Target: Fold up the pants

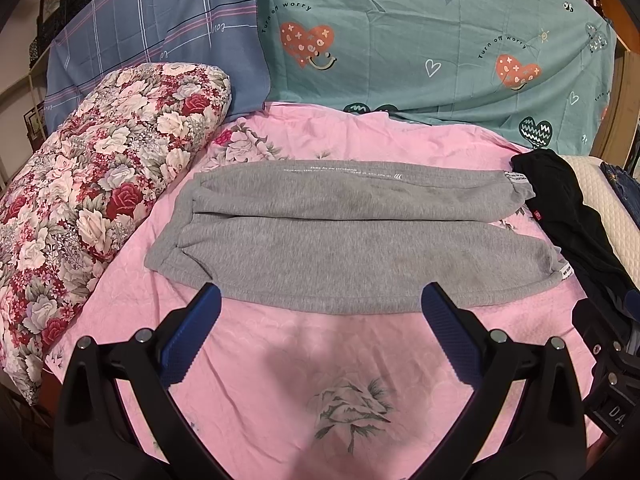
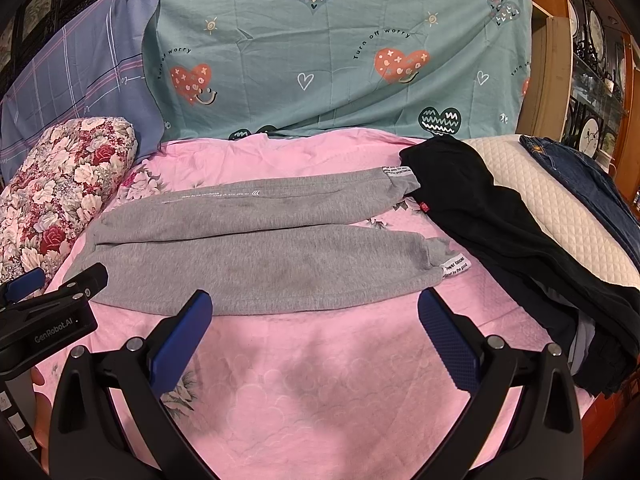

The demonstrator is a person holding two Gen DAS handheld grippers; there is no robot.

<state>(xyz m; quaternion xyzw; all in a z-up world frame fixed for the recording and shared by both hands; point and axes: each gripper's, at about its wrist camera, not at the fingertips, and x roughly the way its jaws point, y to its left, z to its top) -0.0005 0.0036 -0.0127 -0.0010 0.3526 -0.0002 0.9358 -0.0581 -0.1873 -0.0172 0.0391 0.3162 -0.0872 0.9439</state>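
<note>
Grey pants (image 1: pixel 352 236) flat on pink sheet (image 1: pixel 280 360), legs side by side, waistband toward floral pillow (image 1: pixel 100 184), cuffs toward black garment (image 1: pixel 568 208). Left gripper (image 1: pixel 320 304) spread wide, empty, hovering just short of near pant edge. Right gripper (image 2: pixel 316 308) likewise spread, holding nothing. Jeans (image 2: pixel 592 176) on white quilted pad (image 2: pixel 552 200) at far right.

Pink floral bedspread (image 2: pixel 320 392); lying on it: grey pants (image 2: pixel 256 256) flat, floral quilt roll (image 2: pixel 60 184) left, black garment (image 2: pixel 500 224) right
</note>
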